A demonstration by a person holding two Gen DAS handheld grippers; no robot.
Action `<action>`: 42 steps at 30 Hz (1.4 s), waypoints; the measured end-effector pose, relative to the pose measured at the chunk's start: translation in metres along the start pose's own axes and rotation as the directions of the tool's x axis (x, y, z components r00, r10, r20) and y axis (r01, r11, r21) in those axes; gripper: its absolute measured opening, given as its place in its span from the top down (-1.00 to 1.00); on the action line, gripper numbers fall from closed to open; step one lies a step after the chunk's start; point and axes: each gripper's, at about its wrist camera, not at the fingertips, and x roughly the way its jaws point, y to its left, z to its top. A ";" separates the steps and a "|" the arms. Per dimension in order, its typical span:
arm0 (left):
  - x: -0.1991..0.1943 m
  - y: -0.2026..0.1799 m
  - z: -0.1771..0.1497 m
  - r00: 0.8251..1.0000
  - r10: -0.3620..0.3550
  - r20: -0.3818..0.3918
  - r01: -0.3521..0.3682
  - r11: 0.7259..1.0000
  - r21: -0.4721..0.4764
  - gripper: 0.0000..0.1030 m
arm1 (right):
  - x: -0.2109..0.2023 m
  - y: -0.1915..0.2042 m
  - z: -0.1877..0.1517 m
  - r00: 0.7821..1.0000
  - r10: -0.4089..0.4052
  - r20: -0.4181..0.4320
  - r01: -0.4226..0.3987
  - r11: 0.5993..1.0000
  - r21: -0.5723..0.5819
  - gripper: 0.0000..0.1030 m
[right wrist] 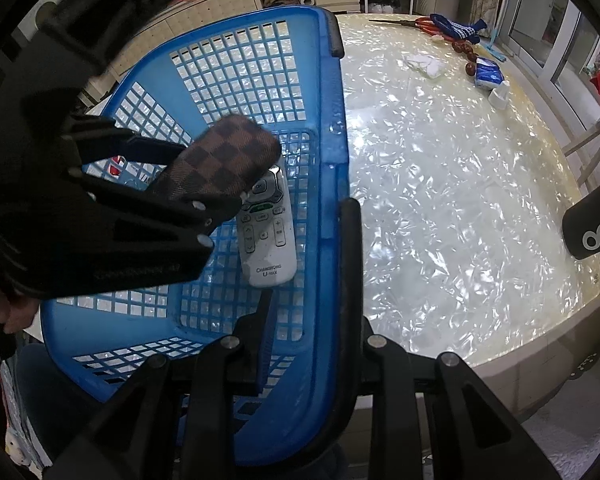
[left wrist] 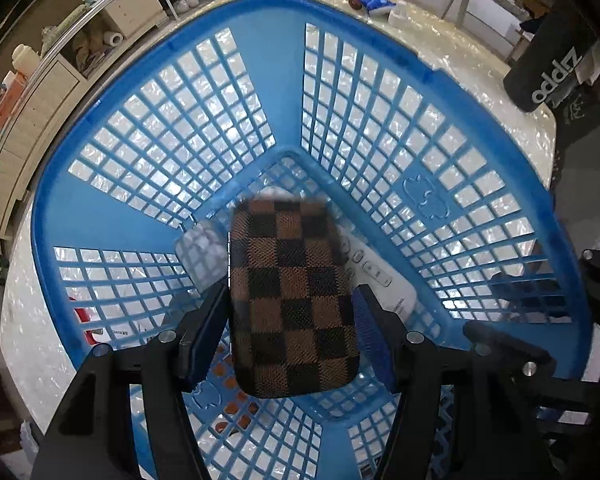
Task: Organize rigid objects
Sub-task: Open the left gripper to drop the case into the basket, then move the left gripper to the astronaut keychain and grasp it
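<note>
Left gripper [left wrist: 292, 312] clamps a brown checkered case [left wrist: 292, 300] above a white remote [right wrist: 266, 228] inside a blue basket [right wrist: 240, 68]; right gripper [right wrist: 308, 260] grips the basket's rim

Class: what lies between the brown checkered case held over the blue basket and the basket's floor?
A white remote control lies on the blue plastic basket's floor beneath the brown checkered fabric case; the right wrist view shows it best.

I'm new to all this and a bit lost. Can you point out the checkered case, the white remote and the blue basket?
checkered case [left wrist: 292, 300]: left wrist view, middle of its brown checked face.
white remote [right wrist: 266, 236]: right wrist view, its button panel.
blue basket [right wrist: 328, 184]: right wrist view, its right-hand rim.
</note>
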 end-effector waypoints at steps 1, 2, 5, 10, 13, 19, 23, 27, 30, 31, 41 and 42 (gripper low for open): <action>-0.004 0.000 0.000 1.000 0.009 0.015 -0.009 1.000 0.001 -0.31 | 0.000 -0.001 0.000 1.000 0.001 0.001 -0.001 1.000 0.002 0.50; -0.007 0.000 0.000 1.000 0.018 0.023 -0.018 1.000 0.002 -0.31 | 0.000 -0.001 0.000 1.000 0.002 0.003 -0.002 1.000 0.005 0.51; -0.021 0.002 -0.001 0.999 0.015 0.046 -0.015 1.000 0.011 -0.41 | -0.001 -0.002 -0.001 1.000 0.003 0.010 -0.003 1.000 0.009 0.51; -0.043 0.010 -0.003 0.996 0.042 0.079 -0.044 0.999 0.024 -0.50 | -0.001 -0.004 0.000 1.000 0.002 0.016 -0.002 1.000 0.007 0.51; -0.063 0.020 -0.008 0.991 0.057 0.123 -0.059 0.998 0.014 -0.50 | -0.002 -0.002 0.000 1.000 -0.008 0.020 0.008 1.000 -0.001 0.53; -0.112 0.047 -0.042 0.971 0.102 0.218 -0.105 0.994 0.004 -0.51 | -0.004 0.002 -0.003 1.000 -0.018 0.020 0.018 1.000 -0.007 0.54; -0.126 0.080 -0.075 0.966 0.137 0.219 -0.132 0.991 -0.035 -0.53 | -0.005 0.003 -0.004 1.000 -0.020 0.019 0.020 1.000 -0.007 0.54; -0.119 0.116 -0.107 0.975 0.145 0.170 -0.130 0.987 -0.097 -0.53 | -0.005 0.005 -0.004 0.999 -0.030 0.015 0.030 0.999 -0.009 0.54; -0.107 0.142 -0.130 0.981 0.143 0.130 -0.120 0.979 -0.168 -0.53 | -0.006 0.005 -0.004 0.999 -0.034 0.013 0.034 0.999 -0.005 0.54; -0.102 0.152 -0.137 0.984 0.133 0.119 -0.109 0.975 -0.192 -0.53 | -0.006 0.005 -0.004 0.999 -0.034 0.011 0.034 0.999 -0.002 0.54; -0.052 0.212 -0.161 0.996 -0.031 0.089 0.068 0.887 -0.457 -0.53 | -0.003 0.007 -0.002 0.998 -0.063 -0.007 0.063 0.998 -0.021 0.54; -0.046 0.216 -0.162 0.994 -0.057 0.093 0.095 0.871 -0.481 -0.54 | -0.003 0.007 -0.002 0.998 -0.063 -0.008 0.063 0.998 -0.021 0.54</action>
